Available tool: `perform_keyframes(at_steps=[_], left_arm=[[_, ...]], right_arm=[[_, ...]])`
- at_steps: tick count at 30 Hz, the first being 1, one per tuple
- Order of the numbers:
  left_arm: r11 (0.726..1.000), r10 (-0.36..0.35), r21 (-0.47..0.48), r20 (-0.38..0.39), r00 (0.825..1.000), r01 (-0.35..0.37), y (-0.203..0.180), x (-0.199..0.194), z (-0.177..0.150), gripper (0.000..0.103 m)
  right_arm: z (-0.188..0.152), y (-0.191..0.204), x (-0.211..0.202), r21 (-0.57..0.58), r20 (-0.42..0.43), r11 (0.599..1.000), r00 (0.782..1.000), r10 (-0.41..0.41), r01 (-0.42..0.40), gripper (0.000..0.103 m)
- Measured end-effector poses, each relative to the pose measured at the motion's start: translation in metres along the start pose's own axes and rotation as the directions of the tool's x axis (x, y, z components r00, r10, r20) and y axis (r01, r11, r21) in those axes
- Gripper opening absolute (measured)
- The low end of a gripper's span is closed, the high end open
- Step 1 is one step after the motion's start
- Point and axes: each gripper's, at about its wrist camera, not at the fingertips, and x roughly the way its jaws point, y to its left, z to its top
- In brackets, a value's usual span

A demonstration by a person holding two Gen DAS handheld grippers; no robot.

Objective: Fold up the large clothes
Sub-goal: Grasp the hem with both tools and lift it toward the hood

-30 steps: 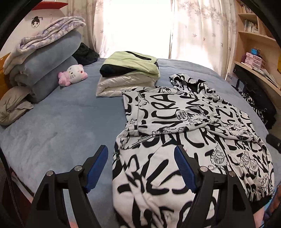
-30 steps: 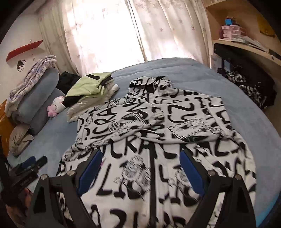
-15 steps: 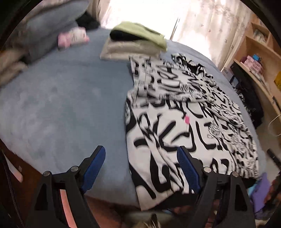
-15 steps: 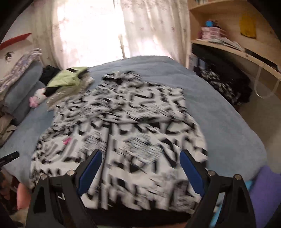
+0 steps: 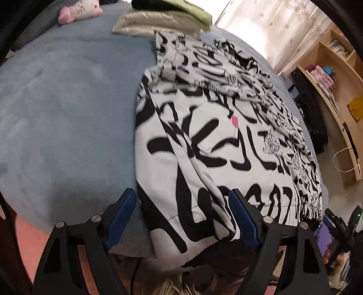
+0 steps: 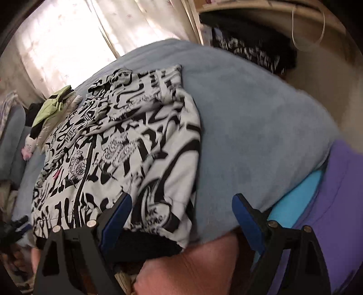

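Observation:
A large white jacket with black graffiti print (image 5: 211, 140) lies spread on the blue bed (image 5: 68, 109), sleeves folded in across the chest, hem hanging over the near edge. My left gripper (image 5: 183, 215) is open at the jacket's near left hem corner, with cloth between its blue pads. In the right wrist view the jacket (image 6: 118, 145) fills the left half. My right gripper (image 6: 181, 213) is open at the near right hem corner; its left finger (image 6: 115, 215) overlaps the black hem band.
A stack of folded clothes (image 5: 163, 18) and a pink plush toy (image 5: 77, 11) sit at the far side of the bed. Wooden shelves (image 5: 335, 68) stand to the right. A purple and cyan mat (image 6: 329, 192) lies on the floor by the bed's corner.
Both grippers have dropped from above the jacket down to its hem at the bed's near edge, the left toward the left corner, the right toward the right corner. Both stay open.

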Motion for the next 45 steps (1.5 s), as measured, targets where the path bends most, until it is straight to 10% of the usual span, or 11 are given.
perform_keyframes(at_steps=[4,8,19,24,32,39,45], left_arm=[[0.999,0.02,0.026,0.0,1.0,-0.02,-0.007,0.011,-0.002,0.083],[0.998,0.039,0.054,-0.006,0.999,-0.038,-0.011,0.02,-0.002,0.088],[0.993,0.061,0.103,0.019,0.998,-0.062,-0.021,0.035,0.0,0.092],[0.985,0.092,0.14,0.036,0.995,-0.096,-0.034,0.031,0.0,0.056],[0.991,0.058,0.116,0.02,0.998,-0.06,-0.031,0.032,0.003,0.055],[0.995,0.067,0.076,0.028,0.997,-0.069,-0.039,0.021,0.012,0.009],[1.0,-0.021,-0.009,0.074,0.997,0.022,-0.036,-0.021,0.018,0.006]], right_arm=[[-0.003,0.003,0.011,-0.023,-0.019,0.998,0.998,0.058,-0.059,0.089],[-0.006,0.012,0.029,-0.043,-0.069,0.993,0.991,0.111,-0.114,0.063],[-0.014,0.01,0.039,-0.055,-0.035,0.987,0.989,0.146,-0.148,0.063],[-0.014,0.017,0.032,-0.079,-0.018,0.985,0.988,0.154,-0.155,0.046],[-0.011,0.02,0.038,-0.067,-0.03,0.979,0.981,0.189,-0.191,0.035],[0.0,0.05,0.019,-0.148,0.031,0.984,0.994,0.107,-0.101,0.018],[0.016,0.055,-0.031,-0.123,0.142,0.977,0.971,0.192,-0.175,0.014]])
